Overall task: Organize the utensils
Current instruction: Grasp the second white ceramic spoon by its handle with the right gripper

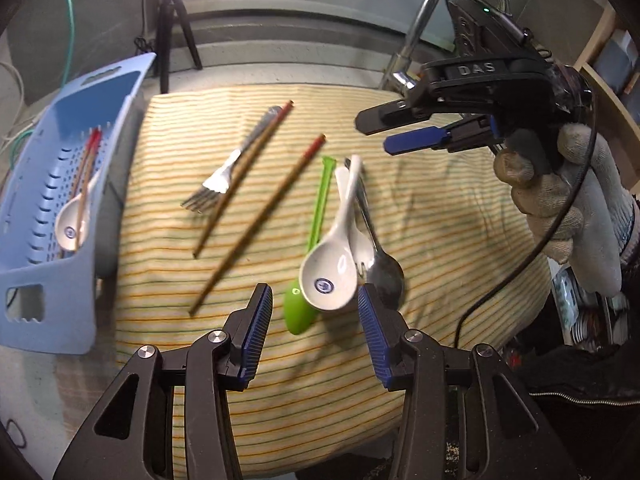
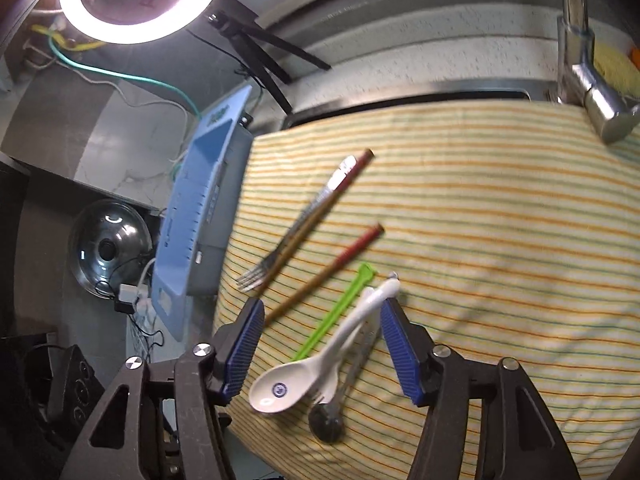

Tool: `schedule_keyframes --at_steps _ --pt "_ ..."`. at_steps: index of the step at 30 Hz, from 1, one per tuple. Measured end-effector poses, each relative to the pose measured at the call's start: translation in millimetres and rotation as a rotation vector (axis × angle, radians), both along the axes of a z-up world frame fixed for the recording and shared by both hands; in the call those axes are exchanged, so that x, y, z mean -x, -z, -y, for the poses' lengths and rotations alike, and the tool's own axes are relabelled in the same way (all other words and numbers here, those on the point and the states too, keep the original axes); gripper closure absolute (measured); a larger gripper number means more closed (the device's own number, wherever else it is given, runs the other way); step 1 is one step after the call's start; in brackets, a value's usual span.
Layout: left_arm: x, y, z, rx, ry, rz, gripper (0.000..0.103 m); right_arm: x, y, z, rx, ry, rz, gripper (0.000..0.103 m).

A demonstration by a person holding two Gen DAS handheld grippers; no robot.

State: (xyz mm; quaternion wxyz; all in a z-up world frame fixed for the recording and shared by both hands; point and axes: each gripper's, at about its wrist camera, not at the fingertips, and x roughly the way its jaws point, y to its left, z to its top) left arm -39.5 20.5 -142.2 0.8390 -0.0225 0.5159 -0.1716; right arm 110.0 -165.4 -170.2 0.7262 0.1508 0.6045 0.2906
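Both pairs of fingers stand wide apart and hold nothing. Between and just ahead of the left gripper [image 1: 316, 312] lies a white spoon [image 1: 330, 272], its bowl toward the fingers; a green spoon [image 1: 310, 264] lies partly under it toward the left finger, and a steel spoon [image 1: 380, 256] crosses under it toward the right finger, with what looks like a second white piece beneath. The right gripper [image 2: 322, 340] hovers over the same heap from the handle end, so the white spoon's handle runs up between its fingers. Neither gripper seems to touch the spoons, though the blur makes this hard to tell. Beyond the left finger of each gripper, two chopsticks [image 1: 256, 224] lie apart on the striped cloth [image 1: 440, 216], one resting against a fork [image 1: 236, 164]. Farther out past the left gripper's left finger stands a blue basket [image 1: 60, 300], already holding a white spoon and red-tipped chopsticks, so it is likely where the rest should go. The overlapping spoons probably explain the wide opening: the top one must be lifted clear without dragging the others.
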Motion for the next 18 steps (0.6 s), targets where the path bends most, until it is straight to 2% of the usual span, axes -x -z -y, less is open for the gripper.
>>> schedule_keyframes --at_steps 2,6,18 --pt "-2.2 6.4 3.1 -0.004 0.003 -0.007 0.059 0.9 8.6 -1.5 0.018 0.004 -0.019 0.056" --pt "-1.1 15.2 4.0 -0.001 0.003 -0.017 0.059 -0.6 19.8 -4.3 0.027 0.016 -0.055 0.062" --pt "-1.9 30.7 14.1 -0.027 0.029 -0.009 0.059 -6.8 37.1 -14.3 0.069 0.049 -0.102 0.069"
